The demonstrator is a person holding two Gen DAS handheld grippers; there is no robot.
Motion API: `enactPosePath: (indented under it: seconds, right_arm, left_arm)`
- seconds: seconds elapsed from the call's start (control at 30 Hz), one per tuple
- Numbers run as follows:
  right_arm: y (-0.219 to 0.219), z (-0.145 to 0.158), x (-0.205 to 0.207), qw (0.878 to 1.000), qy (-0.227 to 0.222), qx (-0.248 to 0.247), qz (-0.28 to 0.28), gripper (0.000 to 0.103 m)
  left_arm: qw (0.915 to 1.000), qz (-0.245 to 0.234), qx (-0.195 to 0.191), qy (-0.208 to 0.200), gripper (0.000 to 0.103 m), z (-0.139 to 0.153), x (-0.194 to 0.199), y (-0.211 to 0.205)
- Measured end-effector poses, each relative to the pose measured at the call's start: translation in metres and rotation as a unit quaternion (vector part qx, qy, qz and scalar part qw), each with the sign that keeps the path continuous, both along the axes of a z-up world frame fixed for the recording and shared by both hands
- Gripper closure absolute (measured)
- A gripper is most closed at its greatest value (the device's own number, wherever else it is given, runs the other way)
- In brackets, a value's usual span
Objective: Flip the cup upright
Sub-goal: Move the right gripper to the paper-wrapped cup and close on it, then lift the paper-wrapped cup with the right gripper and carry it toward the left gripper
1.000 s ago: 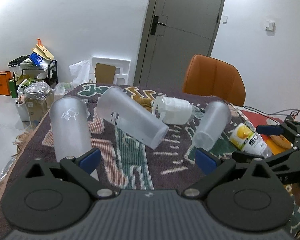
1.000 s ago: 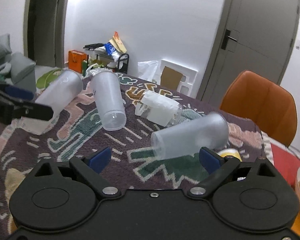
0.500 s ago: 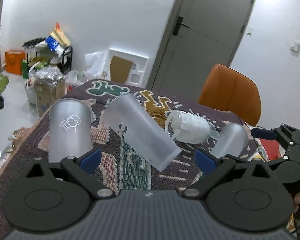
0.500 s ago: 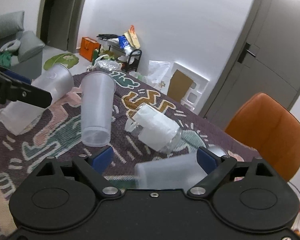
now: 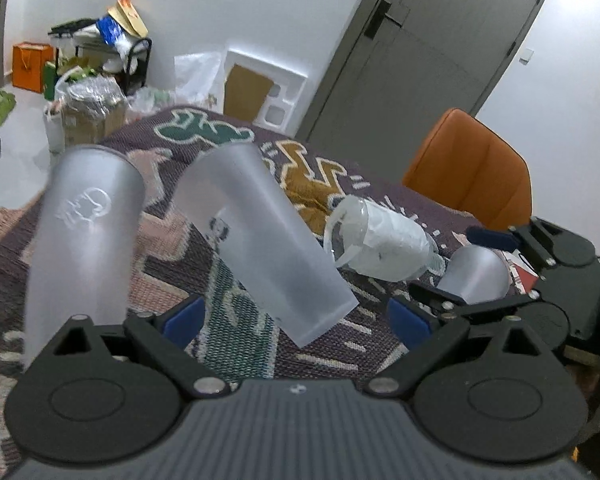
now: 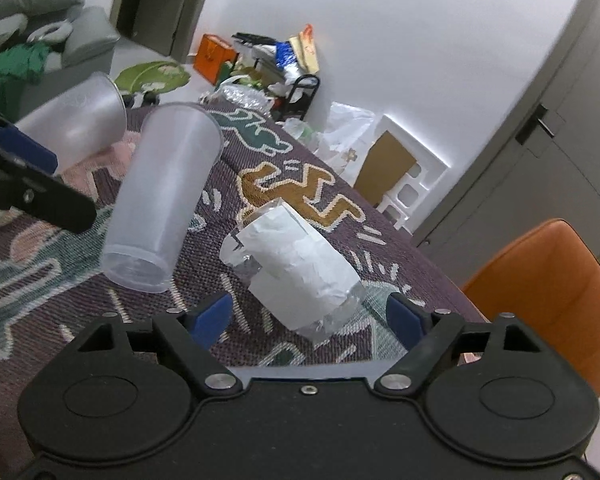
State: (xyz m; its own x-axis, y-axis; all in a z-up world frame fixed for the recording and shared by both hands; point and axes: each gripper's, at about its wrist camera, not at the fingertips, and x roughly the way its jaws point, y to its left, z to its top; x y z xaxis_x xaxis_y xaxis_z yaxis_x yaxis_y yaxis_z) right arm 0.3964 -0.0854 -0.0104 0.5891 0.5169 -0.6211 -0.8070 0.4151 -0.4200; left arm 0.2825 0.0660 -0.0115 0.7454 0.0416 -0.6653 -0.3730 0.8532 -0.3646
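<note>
On the patterned woven tablecloth lie several cups on their sides. The landmark is the paper-wrapped clear plastic cup, lying near the middle of the cloth with its long axis running from far left to near right in the right wrist view.

Left of that wrapped cup lies a tall frosted translucent plastic cup. Its long axis is tilted: in the left wrist view the closed base sits up and away, and the wider open rim points down toward the camera and to the right. In the right wrist view the same cup shows its rim end nearest the lens and lowest.

The left gripper has its blue-padded fingers spread wide apart, holding nothing; the frosted cup's rim end lies between and just beyond the fingertips. Further left of the wrapped cup, a second frosted cup with a white printed logo lies outside the left finger.

Right of the wrapped cup, a third frosted cup sits partly hidden behind the right gripper's black body. In its own view the right gripper is spread open and empty, with the wrapped cup's near end between its fingertips.

An orange chair stands beyond the table's right edge.
</note>
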Motion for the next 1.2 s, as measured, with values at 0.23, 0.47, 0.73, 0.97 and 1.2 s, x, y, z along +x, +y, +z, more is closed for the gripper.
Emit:
enactPosePath:
  seconds: [0.23,0.47,0.73,0.97,1.2]
  right_arm:
    - [0.021,-0.008,0.017,0.999,0.006,-0.035,0.035,0.020]
    - [0.040,-0.018,0.034,0.996,0.001,-0.069,0.059,0.021]
    - [0.061,-0.035,0.043,0.989,0.003,-0.119,0.084,0.028]
    - [0.061,-0.025,0.039,0.989,0.005,-0.124,0.076,0.031]
    - [0.047,0.007,0.018,0.992,-0.009,-0.107,0.061,0.031]
  left_arm:
    - [0.9999,-0.001,-0.012,0.009,0.005,-0.010,0.012,0.001]
    - [0.9994,0.007,-0.032,0.013,0.005,-0.019,0.021,0.010]
    - [0.9987,0.006,-0.049,0.009,0.005,-0.022,0.019,0.016]
    - [0.9983,0.006,-0.058,0.004,0.005,-0.022,0.012,0.016]
    - [0.9982,0.005,-0.057,-0.017,0.005,-0.007,-0.007,0.012]
